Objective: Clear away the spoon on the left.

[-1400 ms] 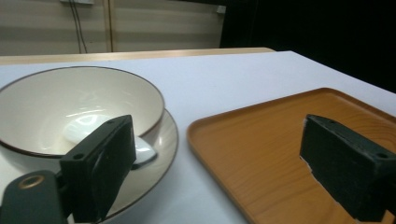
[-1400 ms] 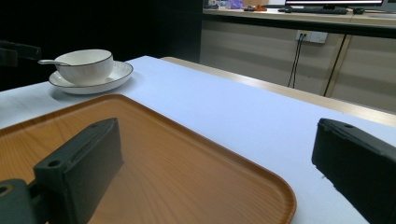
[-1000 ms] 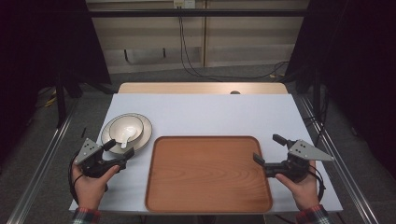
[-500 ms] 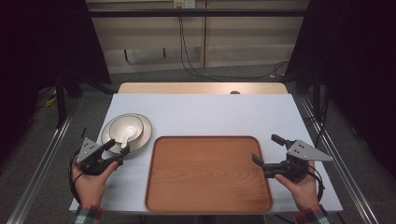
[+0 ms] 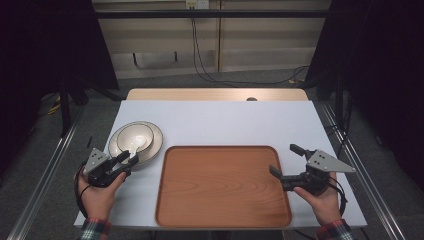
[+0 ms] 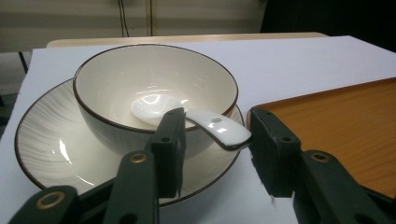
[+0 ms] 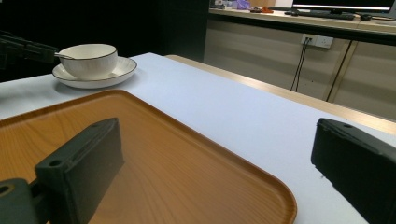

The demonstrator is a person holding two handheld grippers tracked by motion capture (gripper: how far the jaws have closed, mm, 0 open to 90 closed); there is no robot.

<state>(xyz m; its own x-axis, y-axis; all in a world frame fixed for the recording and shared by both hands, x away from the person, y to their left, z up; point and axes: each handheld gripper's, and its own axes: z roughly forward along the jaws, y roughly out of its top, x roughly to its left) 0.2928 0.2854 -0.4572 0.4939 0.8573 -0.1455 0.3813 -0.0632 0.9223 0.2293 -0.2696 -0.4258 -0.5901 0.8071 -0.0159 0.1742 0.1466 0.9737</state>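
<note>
1. The white spoon (image 6: 187,119) lies in the bowl (image 6: 154,84), scoop end down inside it and handle resting over the near rim, pointing toward the left gripper.
2. The bowl stands upright on a ribbed plate (image 6: 51,140) with a dark edge; both sit on the left part of the white table (image 5: 225,122), just beside the tray's far left corner.
3. The left gripper (image 5: 127,159) is held in the person's left hand (image 5: 97,195) at the plate's near edge. Its jaws are spread, one on each side of the spoon handle's tip; the tip lies between them, gripped by neither.
4. The wooden tray (image 5: 225,185) occupies the near centre of the table.
5. The right gripper (image 5: 285,162) is held in the right hand (image 5: 325,202) at the tray's right edge. Its jaws are released and wide apart, one over the tray surface and one over the bare table past the rim, grasping nothing.
</note>
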